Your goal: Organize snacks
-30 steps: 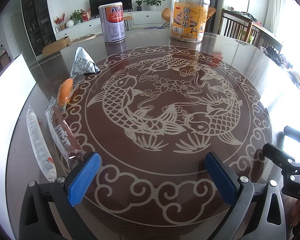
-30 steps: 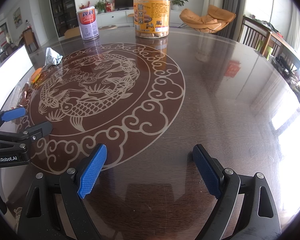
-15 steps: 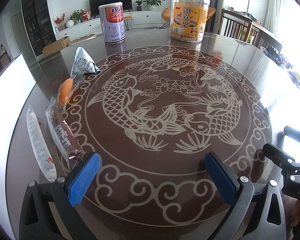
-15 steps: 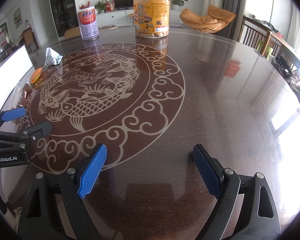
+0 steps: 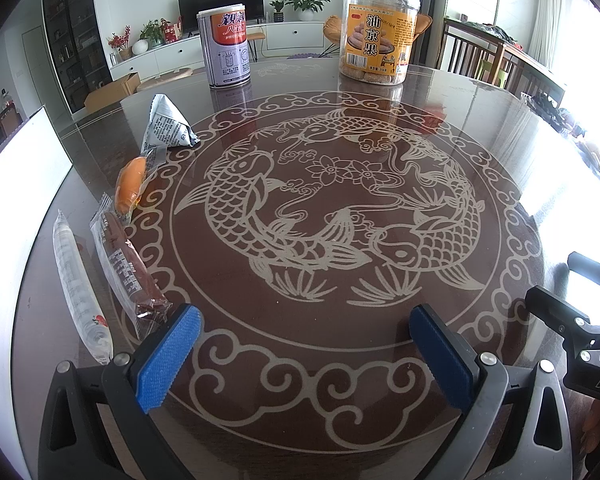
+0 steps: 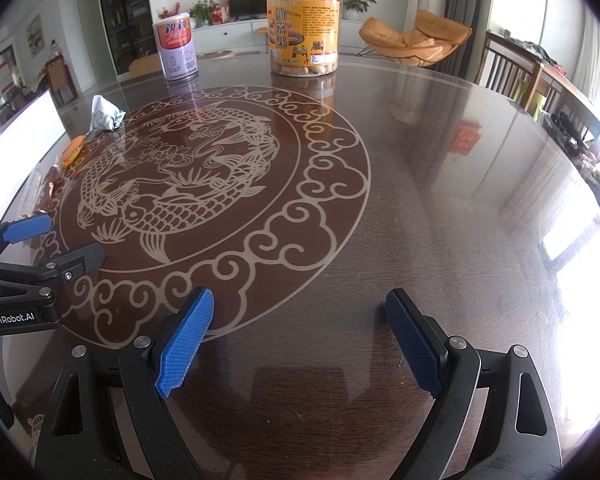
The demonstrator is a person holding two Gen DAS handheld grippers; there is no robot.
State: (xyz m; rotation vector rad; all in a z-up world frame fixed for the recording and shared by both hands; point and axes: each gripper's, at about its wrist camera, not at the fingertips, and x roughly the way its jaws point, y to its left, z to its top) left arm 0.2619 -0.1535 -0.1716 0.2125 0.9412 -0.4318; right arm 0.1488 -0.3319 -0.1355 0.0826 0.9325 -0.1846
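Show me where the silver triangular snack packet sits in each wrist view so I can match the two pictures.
Left wrist view: the silver triangular packet lies upper left, just outside the scroll border of the fish design.
Right wrist view: it lies at the far left, small, at the design's outer edge.
Shared landmark: the red and silver can stands beyond the packet in both views.
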